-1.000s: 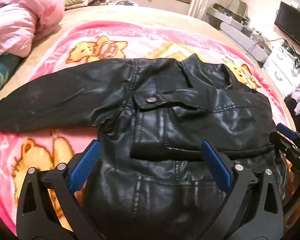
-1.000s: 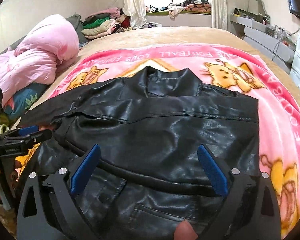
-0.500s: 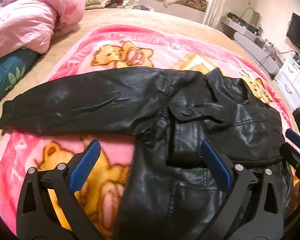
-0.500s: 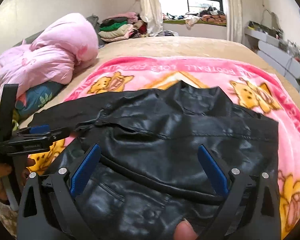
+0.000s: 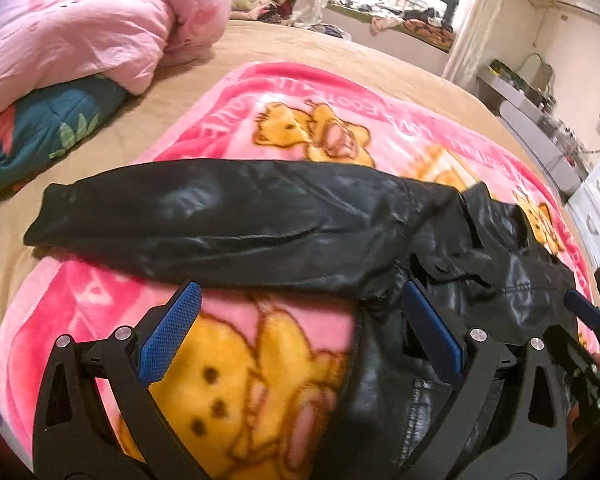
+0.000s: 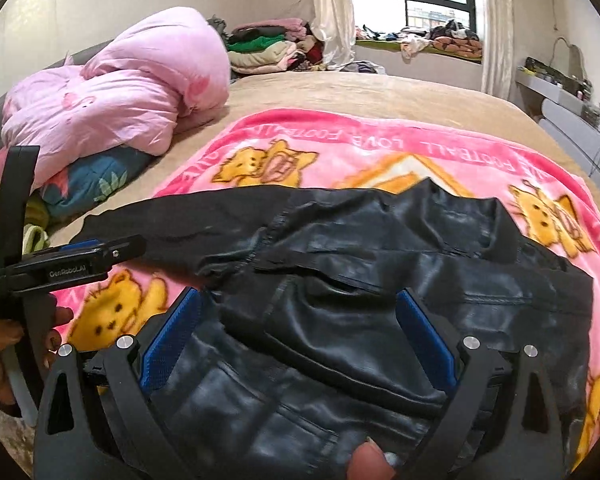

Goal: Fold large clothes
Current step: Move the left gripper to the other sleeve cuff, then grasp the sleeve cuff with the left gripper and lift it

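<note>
Jacket (image 6: 380, 300) lies on the pink blanket (image 5: 260, 320), one sleeve (image 5: 220, 220) stretched out left of its body. Both grippers, left (image 5: 300, 336) and right (image 6: 296, 340), hover with fingers spread, empty; likely next, folding that sleeve in.

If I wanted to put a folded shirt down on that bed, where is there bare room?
Free patches: the pink cartoon blanket beyond the black leather jacket, the tan bedspread past it toward the window, and a blanket strip below the outstretched sleeve. Crowded: the head of the bed, with the pink duvet and folded clothes pile.
</note>
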Available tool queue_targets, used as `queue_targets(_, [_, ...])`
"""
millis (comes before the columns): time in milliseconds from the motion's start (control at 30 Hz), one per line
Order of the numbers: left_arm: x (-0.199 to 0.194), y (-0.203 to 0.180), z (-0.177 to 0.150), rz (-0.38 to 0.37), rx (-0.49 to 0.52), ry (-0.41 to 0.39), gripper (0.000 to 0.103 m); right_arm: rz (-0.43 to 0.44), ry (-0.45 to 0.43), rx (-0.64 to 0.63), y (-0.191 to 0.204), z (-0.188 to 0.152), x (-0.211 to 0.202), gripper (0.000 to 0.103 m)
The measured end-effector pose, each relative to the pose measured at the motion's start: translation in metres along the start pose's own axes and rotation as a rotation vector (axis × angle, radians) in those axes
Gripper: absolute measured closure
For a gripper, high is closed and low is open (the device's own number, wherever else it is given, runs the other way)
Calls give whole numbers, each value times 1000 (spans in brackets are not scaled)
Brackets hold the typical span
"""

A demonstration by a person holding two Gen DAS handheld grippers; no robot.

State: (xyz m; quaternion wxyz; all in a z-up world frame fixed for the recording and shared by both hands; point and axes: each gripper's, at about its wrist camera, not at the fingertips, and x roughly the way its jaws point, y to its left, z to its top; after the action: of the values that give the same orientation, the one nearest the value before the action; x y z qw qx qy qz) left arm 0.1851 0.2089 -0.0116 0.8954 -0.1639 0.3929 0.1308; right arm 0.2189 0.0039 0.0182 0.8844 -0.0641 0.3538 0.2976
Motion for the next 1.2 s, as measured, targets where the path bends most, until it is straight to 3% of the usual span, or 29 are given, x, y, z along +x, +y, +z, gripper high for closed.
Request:
queue_targets(600, [-8, 85, 14, 99, -154, -27, 9, 68, 40, -84, 86, 24, 42, 5])
queue_targets(867, [-10, 135, 19, 123, -279, -29, 9, 98, 46, -109, 112, 29, 51, 5])
queue_targets(1100, [12, 168, 18, 139, -379, 32, 9, 108, 52, -116, 126, 32, 57, 5])
queue_targets(1200, [19, 176, 18, 151, -395, 48, 9, 65, 35, -160, 133, 31, 57, 5])
